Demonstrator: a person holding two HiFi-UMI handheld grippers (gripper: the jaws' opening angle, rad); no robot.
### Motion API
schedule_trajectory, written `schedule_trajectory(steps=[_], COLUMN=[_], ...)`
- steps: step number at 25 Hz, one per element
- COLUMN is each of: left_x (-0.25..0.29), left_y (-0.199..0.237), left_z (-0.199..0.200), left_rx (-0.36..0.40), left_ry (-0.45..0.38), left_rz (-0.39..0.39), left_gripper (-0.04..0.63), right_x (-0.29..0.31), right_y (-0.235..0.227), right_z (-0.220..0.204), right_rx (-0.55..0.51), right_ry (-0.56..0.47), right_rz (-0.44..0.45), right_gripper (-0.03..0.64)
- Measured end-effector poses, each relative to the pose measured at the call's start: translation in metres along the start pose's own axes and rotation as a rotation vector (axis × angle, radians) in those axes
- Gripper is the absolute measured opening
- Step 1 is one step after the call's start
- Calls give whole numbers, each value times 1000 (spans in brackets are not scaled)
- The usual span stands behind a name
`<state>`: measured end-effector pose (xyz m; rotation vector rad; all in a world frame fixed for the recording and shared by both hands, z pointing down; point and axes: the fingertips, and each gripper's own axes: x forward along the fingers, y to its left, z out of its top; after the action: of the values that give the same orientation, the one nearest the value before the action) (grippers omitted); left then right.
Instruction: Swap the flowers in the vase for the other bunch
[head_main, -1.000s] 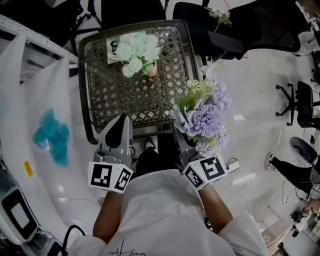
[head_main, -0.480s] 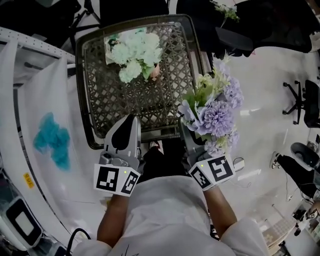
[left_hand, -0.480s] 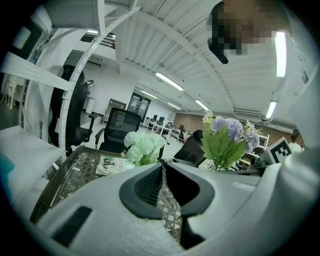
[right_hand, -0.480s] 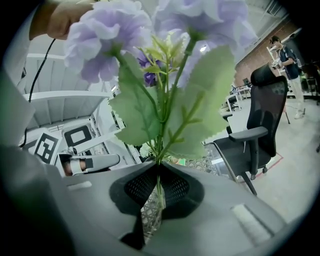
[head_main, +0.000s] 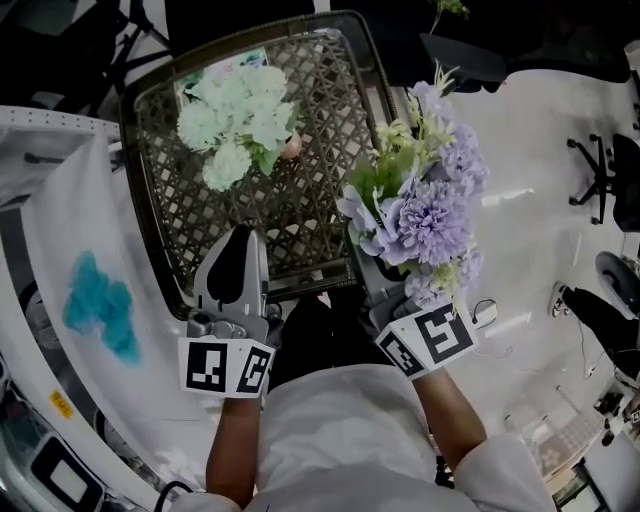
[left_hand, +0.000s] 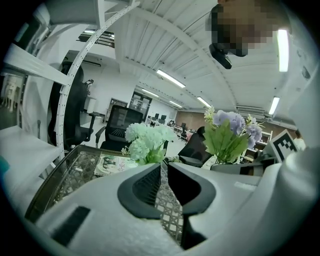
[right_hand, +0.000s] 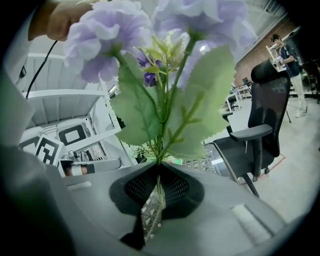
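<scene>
A white-green bunch (head_main: 235, 115) stands in a small pink vase (head_main: 291, 147) at the far left of the lattice table (head_main: 160, 250); the left gripper view shows this bunch (left_hand: 145, 142) ahead. My right gripper (head_main: 368, 268) is shut on the stems of a purple bunch (head_main: 425, 215), which stands upright over the table's near right corner. In the right gripper view the thin green stems (right_hand: 160, 150) are pinched between the pads. My left gripper (head_main: 238, 240) hovers over the table's near edge. Its jaws (left_hand: 164, 167) have just been opening, with a narrow gap and nothing between them.
A printed booklet (left_hand: 111, 164) lies on the table behind the vase. A white surface with a blue patch (head_main: 100, 305) runs along the left. Black office chairs (head_main: 600, 180) stand on the pale floor at the right, one of them close by (right_hand: 260, 132).
Both grippers have come down and forward toward the table, and the purple bunch has gone with the right one. The table and the vase look nearer now.
</scene>
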<state>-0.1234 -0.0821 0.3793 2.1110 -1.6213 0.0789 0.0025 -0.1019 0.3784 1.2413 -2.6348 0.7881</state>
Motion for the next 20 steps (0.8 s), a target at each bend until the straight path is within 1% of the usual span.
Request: schedule_trajectory(steps=[4,9,11,14,16,20], left_x=[12,29,23,-5,-14,-3], left_y=[3,8,-3,-33,-45,-43], left_z=[-9,-29,-41,-61,-68,-68], left_rx=[15,9,10,33,45,52], left_ry=[5,35,39,21,9,-2], left_rz=[-9,-14,-13,-6,-5,1], left_gripper=[48,54,57,61,65,74], right_x=[10,22,8,-38,-57,-55], right_y=[-7,-19,-21,-15,-14,-20], right_z=[-1,-8,-15,-29,-36,-40], right_rx=[1,22,30,31,34,45], right_ry=[-13,-18,-22,-41,-47,-44], right_rz=[0,-11,-5,15,17,15], right_gripper=[29,29,29,29,29,29])
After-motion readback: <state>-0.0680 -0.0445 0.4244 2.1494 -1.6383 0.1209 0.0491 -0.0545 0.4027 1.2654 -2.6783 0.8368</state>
